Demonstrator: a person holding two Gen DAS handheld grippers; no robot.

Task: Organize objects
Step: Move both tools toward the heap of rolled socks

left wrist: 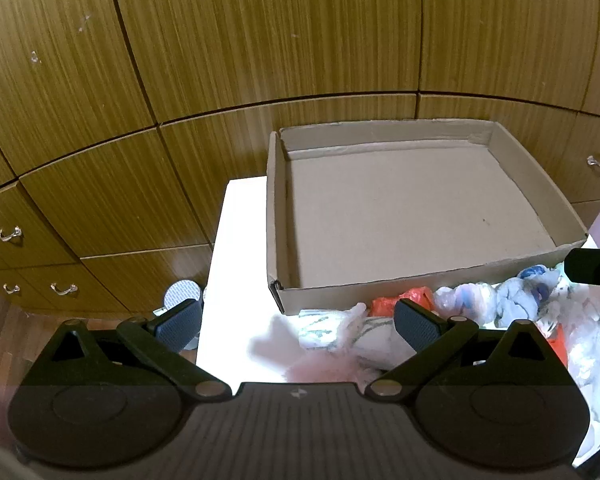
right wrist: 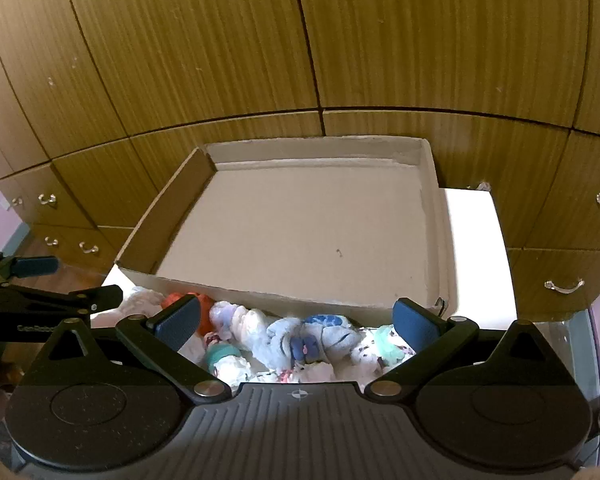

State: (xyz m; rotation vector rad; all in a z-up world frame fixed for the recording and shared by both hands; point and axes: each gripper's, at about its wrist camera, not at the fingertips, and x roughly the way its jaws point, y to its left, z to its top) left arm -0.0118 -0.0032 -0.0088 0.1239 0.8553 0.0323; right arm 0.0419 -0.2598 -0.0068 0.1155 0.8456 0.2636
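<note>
Wooden cabinets (right wrist: 220, 60) back our white table (right wrist: 480, 248), where the cardboard box (right wrist: 300, 232) sits empty (nothing sorted yet) behind the rolled socks (right wrist: 292, 336), so we judge either wide-open, empty-jawed left gripper (left wrist: 298, 326) or right gripper (right wrist: 298, 324) must next descend onto one

The left gripper (left wrist: 298, 326) is held tilted downward with its jaws spread fully apart; nothing is clamped between them. The right gripper (right wrist: 298, 324) is likewise angled downward, jaws spread wide, with no item gripped.
</note>
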